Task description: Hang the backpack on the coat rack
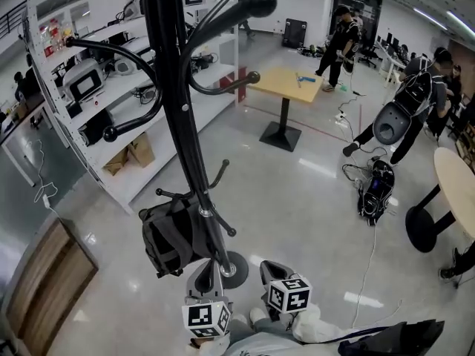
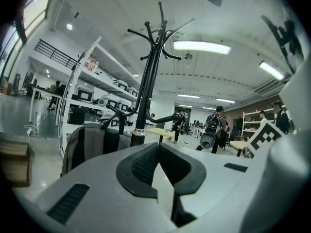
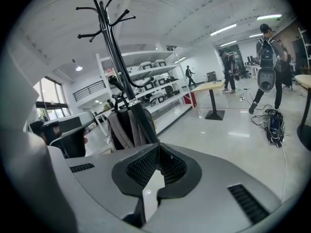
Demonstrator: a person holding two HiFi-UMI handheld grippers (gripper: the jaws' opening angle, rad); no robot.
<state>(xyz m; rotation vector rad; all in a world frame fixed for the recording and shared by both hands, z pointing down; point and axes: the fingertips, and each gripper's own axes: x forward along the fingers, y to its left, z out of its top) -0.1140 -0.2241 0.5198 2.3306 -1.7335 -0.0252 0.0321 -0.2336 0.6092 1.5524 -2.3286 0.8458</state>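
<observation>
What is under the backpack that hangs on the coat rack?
Only shiny grey floor shows around the backpack, with the coat rack's round base beside it. The patch directly beneath is covered by the bag itself.

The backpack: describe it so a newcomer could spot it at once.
Find the tall black coat rack in the middle of the floor. Low on its pole, just above the round base, hangs the backpack. It is dark grey and off the floor, unlike the black bag lying among cables at right.

Backpack (image 3: 125, 128) hanging on coat rack (image 3: 112, 51), fingers (image 3: 142, 167) together, nothing between them
</observation>
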